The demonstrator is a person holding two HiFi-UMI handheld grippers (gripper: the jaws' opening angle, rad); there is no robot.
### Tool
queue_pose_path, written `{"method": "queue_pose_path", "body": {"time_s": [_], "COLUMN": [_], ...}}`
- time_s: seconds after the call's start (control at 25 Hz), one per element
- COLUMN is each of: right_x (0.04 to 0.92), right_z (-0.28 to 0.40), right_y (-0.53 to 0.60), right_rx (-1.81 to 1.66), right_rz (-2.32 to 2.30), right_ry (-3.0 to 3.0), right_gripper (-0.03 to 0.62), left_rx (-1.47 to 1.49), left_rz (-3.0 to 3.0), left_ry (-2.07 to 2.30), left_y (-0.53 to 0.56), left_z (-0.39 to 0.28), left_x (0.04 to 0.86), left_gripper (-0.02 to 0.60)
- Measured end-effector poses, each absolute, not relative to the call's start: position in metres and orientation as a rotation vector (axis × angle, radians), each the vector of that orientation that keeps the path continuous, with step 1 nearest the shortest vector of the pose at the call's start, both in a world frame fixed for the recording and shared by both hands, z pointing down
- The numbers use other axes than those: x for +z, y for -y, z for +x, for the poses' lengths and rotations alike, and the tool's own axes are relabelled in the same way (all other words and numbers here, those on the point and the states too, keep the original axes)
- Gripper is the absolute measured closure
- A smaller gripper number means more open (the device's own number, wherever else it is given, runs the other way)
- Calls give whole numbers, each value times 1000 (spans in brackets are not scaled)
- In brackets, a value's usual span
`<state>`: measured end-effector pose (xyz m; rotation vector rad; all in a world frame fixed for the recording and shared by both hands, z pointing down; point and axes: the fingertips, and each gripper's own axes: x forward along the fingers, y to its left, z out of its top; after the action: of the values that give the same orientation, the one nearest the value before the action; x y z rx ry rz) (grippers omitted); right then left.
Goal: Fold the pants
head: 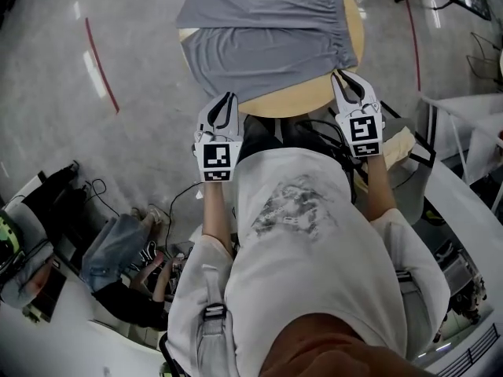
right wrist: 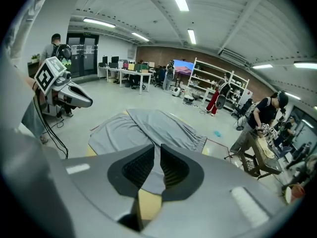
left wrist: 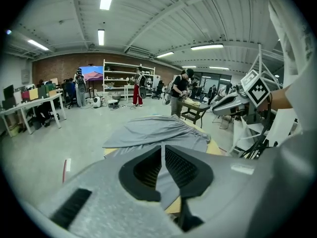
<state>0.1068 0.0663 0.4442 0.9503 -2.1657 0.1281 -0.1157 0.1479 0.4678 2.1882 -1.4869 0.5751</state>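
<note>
Standing barely parted and empty, left hand-held gripper (head: 229, 100) sits just short of the pants (head: 267, 49), flat on the bench (head: 302, 99); right hand-held gripper (head: 346, 77) is likewise slightly spread. Judged: pre-grasp; next, pinch the near edge.

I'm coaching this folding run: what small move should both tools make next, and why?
Probably lower both onto the near edge of the pants and pinch it. The left tool and right tool hover just over that edge of the grey pants spread on the round table, with jaws only slightly apart and gripping nothing, so neither has cloth to lift for a fold.
</note>
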Motion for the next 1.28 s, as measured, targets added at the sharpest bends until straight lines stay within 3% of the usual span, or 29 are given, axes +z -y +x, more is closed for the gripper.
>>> {"method": "queue_pose_path", "body": {"time_s": [0.64, 1.28], "right_x": [507, 572], "right_z": [102, 143], "right_y": [-48, -54], "right_rx": [120, 93], "right_rz": [727, 651], "right_ry": [2142, 2039], "right_gripper": [499, 459], "left_rx": [768, 939], "left_rz": [2076, 2068], "left_ry": [1472, 1329], "left_y": [-148, -172], "left_z": [-118, -106], "left_x": [526, 604], "left_gripper": [490, 409]}}
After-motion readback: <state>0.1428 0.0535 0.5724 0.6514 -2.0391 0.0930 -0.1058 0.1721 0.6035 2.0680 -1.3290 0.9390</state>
